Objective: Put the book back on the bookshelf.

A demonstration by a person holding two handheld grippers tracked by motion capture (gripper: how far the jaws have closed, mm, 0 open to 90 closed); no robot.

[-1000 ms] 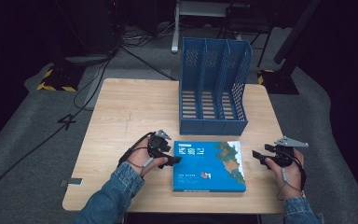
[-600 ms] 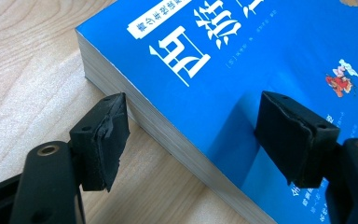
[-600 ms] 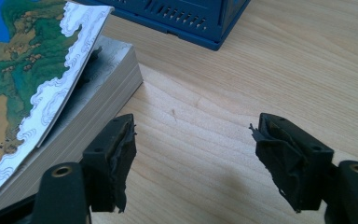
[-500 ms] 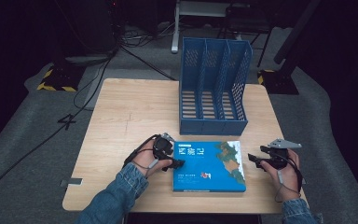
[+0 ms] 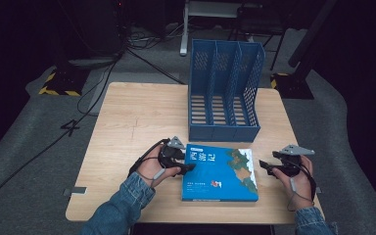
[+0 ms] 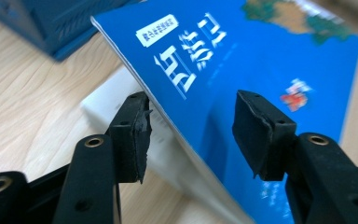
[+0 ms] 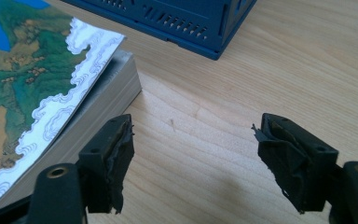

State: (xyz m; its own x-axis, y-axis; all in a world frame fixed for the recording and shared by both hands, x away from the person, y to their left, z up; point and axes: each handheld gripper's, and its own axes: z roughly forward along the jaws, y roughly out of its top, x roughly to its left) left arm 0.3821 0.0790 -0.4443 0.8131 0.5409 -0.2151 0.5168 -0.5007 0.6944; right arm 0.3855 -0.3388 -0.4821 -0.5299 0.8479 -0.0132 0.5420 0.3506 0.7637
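Left gripper (image 6: 191, 135): jaws just closing, straddling the lifted cover edge of the thick blue paperback book (image 5: 220, 171), not clamped yet. Right gripper (image 7: 191, 158) parted, empty, beside the book's right edge. Book flat on the wooden table (image 5: 137, 117), before the blue file rack (image 5: 225, 93).

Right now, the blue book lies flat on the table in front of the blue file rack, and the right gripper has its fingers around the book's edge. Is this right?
Not quite. The left gripper has its fingers around the edge of the blue book, as the left gripper view shows. The right gripper is beside the book, apart from it. The book does lie before the blue file rack.
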